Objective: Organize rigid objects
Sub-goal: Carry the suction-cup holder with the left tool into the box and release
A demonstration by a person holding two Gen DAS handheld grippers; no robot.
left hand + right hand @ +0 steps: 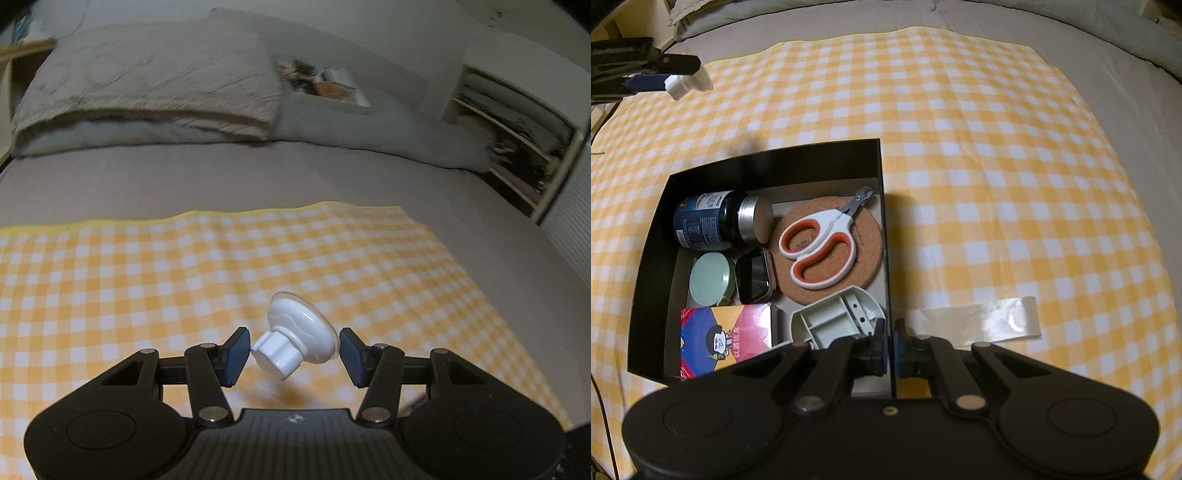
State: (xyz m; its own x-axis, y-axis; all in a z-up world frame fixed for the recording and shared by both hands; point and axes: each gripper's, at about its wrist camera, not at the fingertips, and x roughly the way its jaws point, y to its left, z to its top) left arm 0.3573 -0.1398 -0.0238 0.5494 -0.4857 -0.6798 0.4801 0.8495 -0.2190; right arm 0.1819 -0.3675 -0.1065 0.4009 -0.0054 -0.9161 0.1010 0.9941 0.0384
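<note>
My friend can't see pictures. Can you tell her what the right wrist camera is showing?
The right tongs are shut on the wall of a black box sitting on a yellow checked cloth. Inside lie scissors on a cork coaster, a dark jar and small tins.

Bedroom: bed, pillow

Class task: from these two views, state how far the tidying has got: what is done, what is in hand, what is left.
Done: the black box already holds a dark jar, scissors on a cork coaster, a green tin and other items.
In hand: the left gripper carries a white suction-cup hook above the checked cloth; the right gripper pinches the box's wall.
Left: placing the hook; a tape strip lies outside.
</note>
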